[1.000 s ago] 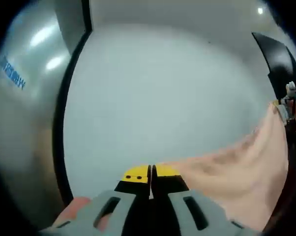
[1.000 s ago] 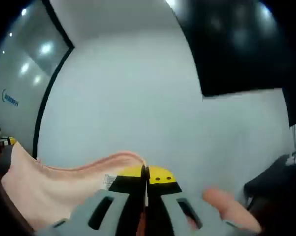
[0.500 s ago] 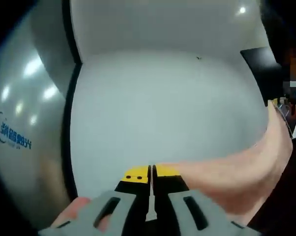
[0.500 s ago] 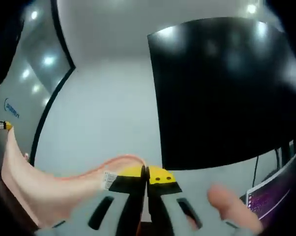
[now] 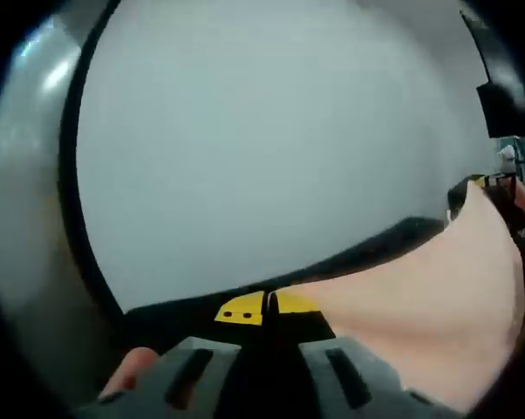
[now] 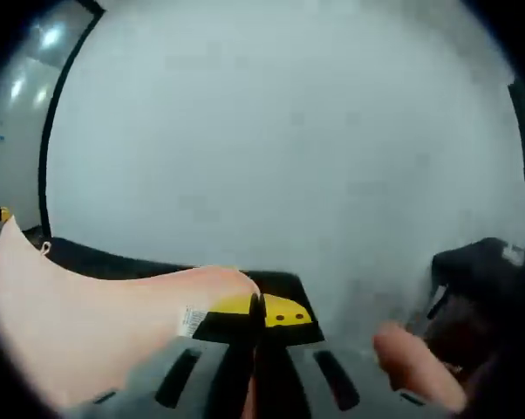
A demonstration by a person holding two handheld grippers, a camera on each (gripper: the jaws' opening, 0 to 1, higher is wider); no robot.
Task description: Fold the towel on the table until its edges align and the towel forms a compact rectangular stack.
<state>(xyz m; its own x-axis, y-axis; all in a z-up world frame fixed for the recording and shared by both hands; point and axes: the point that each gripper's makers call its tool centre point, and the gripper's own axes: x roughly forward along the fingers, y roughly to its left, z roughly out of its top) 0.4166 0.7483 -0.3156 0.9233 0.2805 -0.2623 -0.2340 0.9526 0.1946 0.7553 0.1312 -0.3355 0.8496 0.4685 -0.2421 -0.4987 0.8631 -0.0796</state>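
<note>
Nearest in the left gripper view, the left claw (image 5: 269, 307) is closed, its yellow-tipped jaws pressed together on one corner of the pink towel (image 5: 428, 297). In the right gripper view, the right claw (image 6: 261, 310) is likewise clamped on the neighbouring corner, beside the towel's (image 6: 97, 292) small white label (image 6: 190, 319). A fingertip (image 6: 411, 362) of the person is seen beside the right claw's body. The towel is held lifted between the two claws, apparently so that one edge can be carried over for a fold. The held edge sags slightly between the corners and is not pulled taut. The long axis of that edge is thus judged to run from claw to claw, with the sheet hanging away below it. From the left claw, the cloth stretches to the right claw (image 5: 498, 185) at its far corner. Beyond the towel, a dark strip is seen, possibly the worktop (image 6: 140, 260) edge, and farther off a pale wall (image 5: 262, 131).
</note>
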